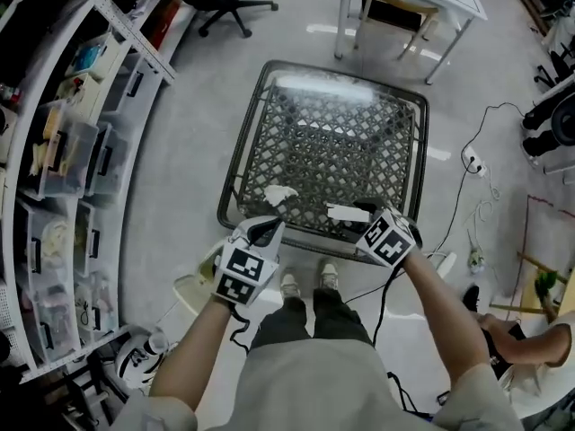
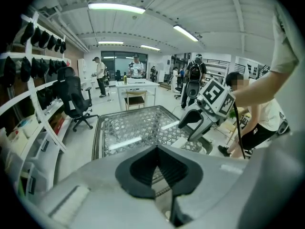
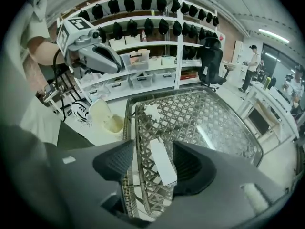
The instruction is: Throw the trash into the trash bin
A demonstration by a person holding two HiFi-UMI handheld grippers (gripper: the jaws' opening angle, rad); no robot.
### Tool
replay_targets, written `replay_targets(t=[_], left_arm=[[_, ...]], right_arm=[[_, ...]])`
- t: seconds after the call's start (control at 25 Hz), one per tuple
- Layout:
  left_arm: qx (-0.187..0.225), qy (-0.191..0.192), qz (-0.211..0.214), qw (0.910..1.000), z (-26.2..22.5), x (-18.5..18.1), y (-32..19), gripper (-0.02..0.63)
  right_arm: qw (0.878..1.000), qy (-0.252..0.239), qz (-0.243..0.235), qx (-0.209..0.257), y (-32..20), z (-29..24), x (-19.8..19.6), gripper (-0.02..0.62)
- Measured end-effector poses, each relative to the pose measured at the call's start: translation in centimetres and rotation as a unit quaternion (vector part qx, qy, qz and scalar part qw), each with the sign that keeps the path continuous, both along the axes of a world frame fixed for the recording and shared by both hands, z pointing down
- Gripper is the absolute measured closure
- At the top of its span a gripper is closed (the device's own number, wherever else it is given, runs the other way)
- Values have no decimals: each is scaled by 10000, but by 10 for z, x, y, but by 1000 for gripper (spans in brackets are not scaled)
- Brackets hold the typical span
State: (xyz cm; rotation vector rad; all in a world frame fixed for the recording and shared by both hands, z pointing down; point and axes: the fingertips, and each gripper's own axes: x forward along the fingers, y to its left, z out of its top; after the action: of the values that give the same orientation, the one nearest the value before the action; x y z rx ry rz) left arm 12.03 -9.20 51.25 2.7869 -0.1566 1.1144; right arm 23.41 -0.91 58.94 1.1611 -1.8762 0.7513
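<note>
The left gripper [image 2: 157,152] is pressing its fingers clenched together with nothing between them, pointing down at the near edge of the glass-topped bench with a grey metal lattice [image 1: 332,151]. A crumpled white paper wad [image 1: 280,194] is lying on the bench just ahead of those fingers. The right gripper [image 3: 151,161] is holding its fingers released and apart. A flat white rectangular paper scrap [image 1: 346,212] is showing in the gap between them, with neither finger pressing on it. A cream plastic trash bin with an open lid [image 3: 107,120] is standing on the floor, left of the right fingers.
</note>
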Motion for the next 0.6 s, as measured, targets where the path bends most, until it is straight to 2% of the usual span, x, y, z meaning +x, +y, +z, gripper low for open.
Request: replay_targets(t=[0.32,0.48,0.6], left_arm=[[-574,-540,-125,9968,68,-4,7,604],[-763,-697,-248,9943,91,-7,10,604],[-869,-745,-347,9928,100,-6,12,604]], right_arm=[[9972,241,-320,-639,0,79,12,324],[9953,310,-412,-821,4,105,16,337],[9957,355,-362,-775,3,112,19,377]])
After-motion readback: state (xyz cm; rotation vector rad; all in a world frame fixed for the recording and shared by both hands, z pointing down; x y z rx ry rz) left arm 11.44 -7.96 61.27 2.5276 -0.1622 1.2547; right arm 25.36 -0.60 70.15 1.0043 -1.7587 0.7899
